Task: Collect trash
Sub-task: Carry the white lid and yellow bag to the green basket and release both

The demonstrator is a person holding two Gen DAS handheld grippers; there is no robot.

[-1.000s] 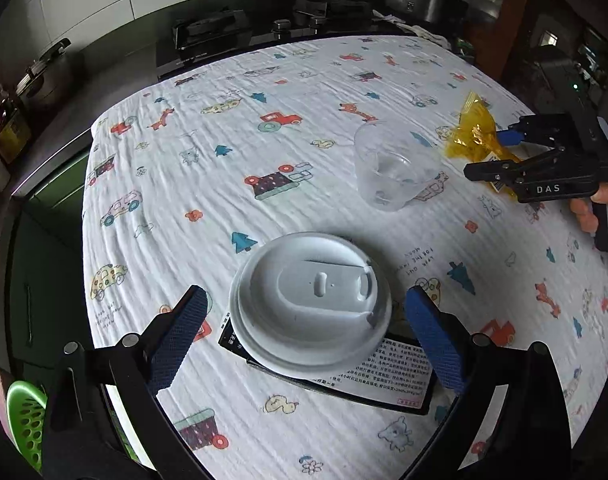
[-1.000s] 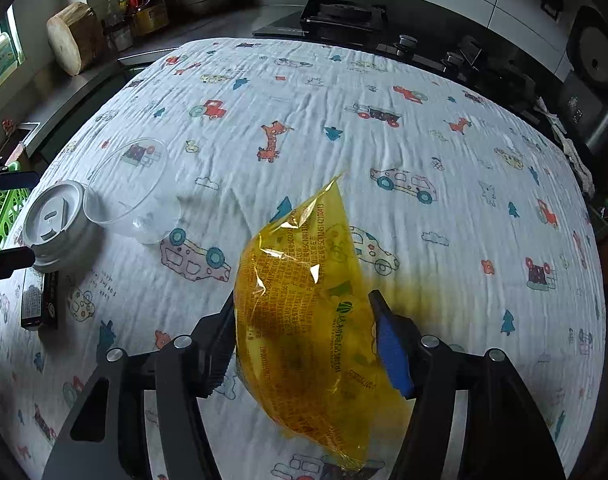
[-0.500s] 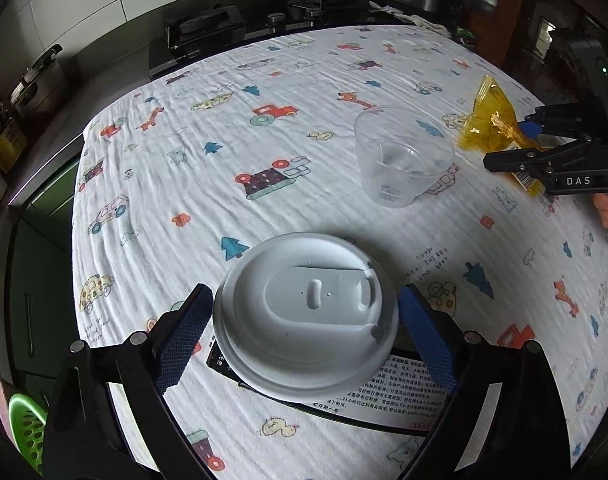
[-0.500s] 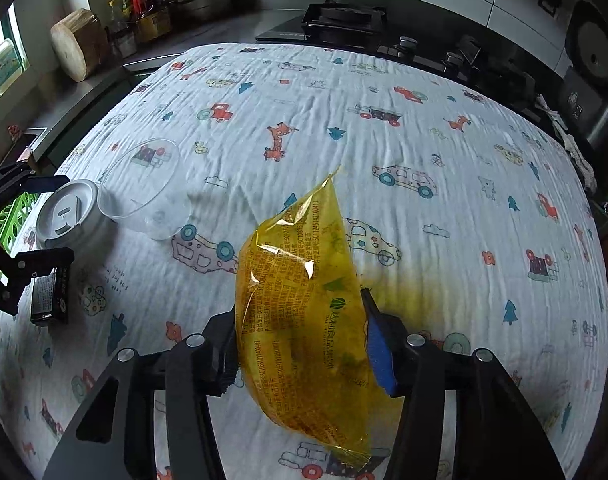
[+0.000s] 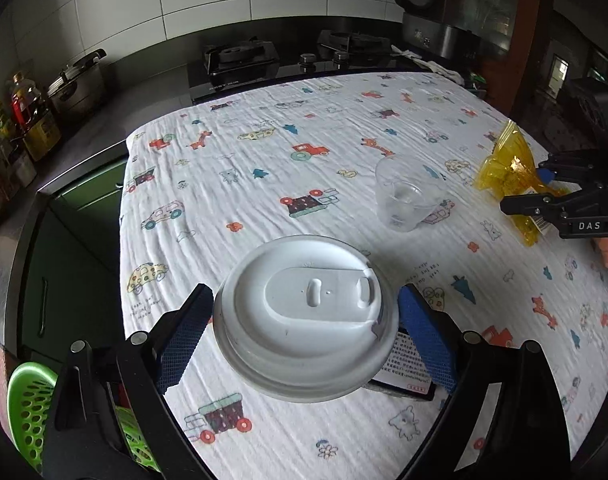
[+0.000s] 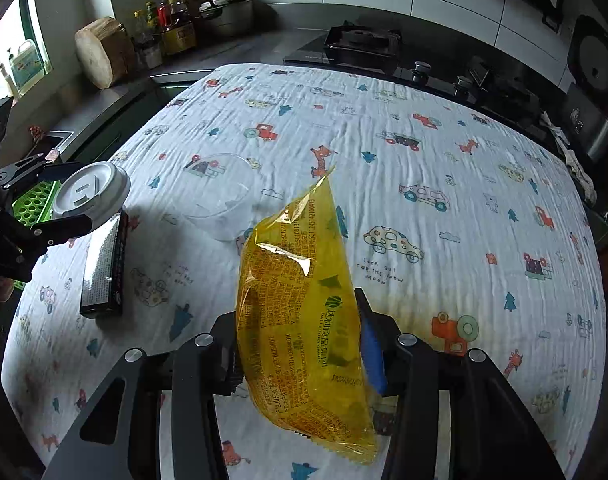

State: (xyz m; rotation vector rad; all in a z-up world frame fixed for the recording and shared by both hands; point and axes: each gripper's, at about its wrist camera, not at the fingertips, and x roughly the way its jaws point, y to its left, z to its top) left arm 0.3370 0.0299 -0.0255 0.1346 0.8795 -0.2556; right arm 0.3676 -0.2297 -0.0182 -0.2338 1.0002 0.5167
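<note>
White letters "DAS" are showing on the right gripper (image 5: 559, 190) body, at the right edge of the left wrist view. "LOOK OUT FOR THE MOON" is reading on the cloth (image 6: 383, 270), right of centre. Print on the yellow wrapper (image 6: 304, 320) and black box (image 6: 104, 276) is appearing too small to read.

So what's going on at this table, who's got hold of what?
A person clears trash with two handheld grippers. The left gripper clamps a white cup lid, lifted above the black box on the patterned tablecloth. The right gripper is shut on a yellow plastic wrapper, held up. A clear plastic cup lies uncollected; a green basket sits off the table edge.
</note>
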